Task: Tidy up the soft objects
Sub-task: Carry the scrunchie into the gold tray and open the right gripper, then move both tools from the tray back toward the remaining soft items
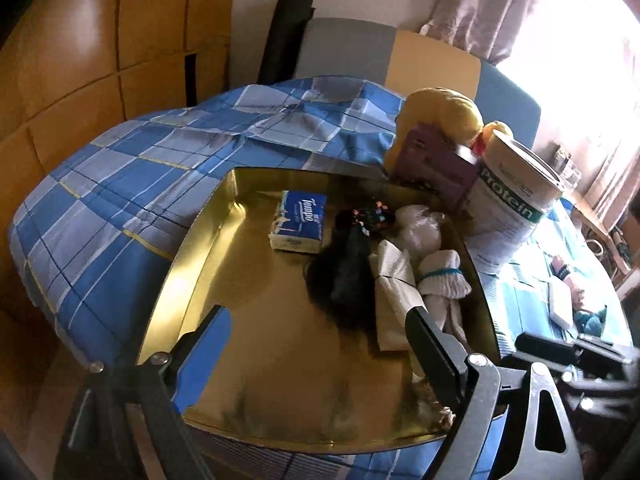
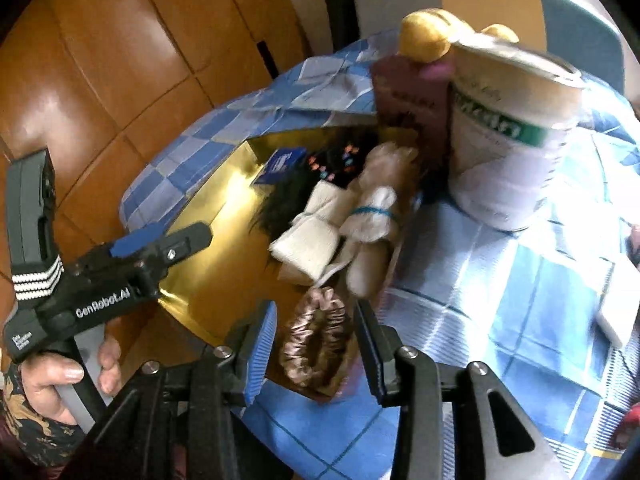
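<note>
I have the gold tray point(image 1: 192, 240) sitting on the blue checked bedspread point(image 1: 120, 184), and most of the soft things are already gathered along its right side: the tissue pack point(image 1: 299, 222), a black hairpiece point(image 1: 344, 280), a folded white cloth point(image 1: 394, 292) and the rolled white socks point(image 1: 442, 280) bound with a blue band. Packing them against one wall leaves the left of the tray free, I judge, for whatever comes next.

My right gripper point(image 2: 316, 348) is spread wide, its fingers either side of the brown satin scrunchie point(image 2: 314, 340) at the tray's near corner (I cannot tell whether either pad touches it). It looks just released or about to be pinched; nothing is clamped.

My left gripper point(image 1: 320, 348) hovers over the bare tray floor, jaws apart and empty, seemingly waiting its turn. The protein tub point(image 1: 512, 200) and yellow plush point(image 1: 440, 114) stand outside the tray, beyond its far right corner.
</note>
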The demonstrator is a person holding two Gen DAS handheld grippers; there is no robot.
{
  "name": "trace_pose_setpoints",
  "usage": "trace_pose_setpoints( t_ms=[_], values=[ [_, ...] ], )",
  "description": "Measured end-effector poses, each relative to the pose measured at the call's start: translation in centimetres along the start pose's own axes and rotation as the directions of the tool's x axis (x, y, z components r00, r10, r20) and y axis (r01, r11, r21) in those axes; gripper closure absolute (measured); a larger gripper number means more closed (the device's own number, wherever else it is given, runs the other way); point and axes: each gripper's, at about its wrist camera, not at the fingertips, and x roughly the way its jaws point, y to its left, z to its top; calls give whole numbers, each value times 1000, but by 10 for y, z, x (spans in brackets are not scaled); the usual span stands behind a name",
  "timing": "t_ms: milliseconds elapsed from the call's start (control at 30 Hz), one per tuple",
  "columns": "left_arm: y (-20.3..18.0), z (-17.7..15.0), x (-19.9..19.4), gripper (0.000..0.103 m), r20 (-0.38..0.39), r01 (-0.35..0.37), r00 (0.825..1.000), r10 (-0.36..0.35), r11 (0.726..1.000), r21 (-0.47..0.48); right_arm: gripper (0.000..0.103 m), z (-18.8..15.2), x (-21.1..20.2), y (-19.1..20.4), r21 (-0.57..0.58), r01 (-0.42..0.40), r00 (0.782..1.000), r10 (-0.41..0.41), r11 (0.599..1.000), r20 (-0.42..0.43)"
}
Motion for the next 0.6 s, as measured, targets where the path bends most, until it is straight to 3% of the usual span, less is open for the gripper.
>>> trace_pose_setpoints(
  t_ms=[400, 600],
  values=[
    [-38, -6, -9, 14, 1, 44, 999, -44, 992, 117, 63, -3, -43, -73, 168, 172, 981, -184, 971, 62],
    [-59, -7, -12, 14, -3, 75, 997, -76, 981, 181, 63, -1, -79, -114, 182, 321, 935, -341, 929, 97]
  ],
)
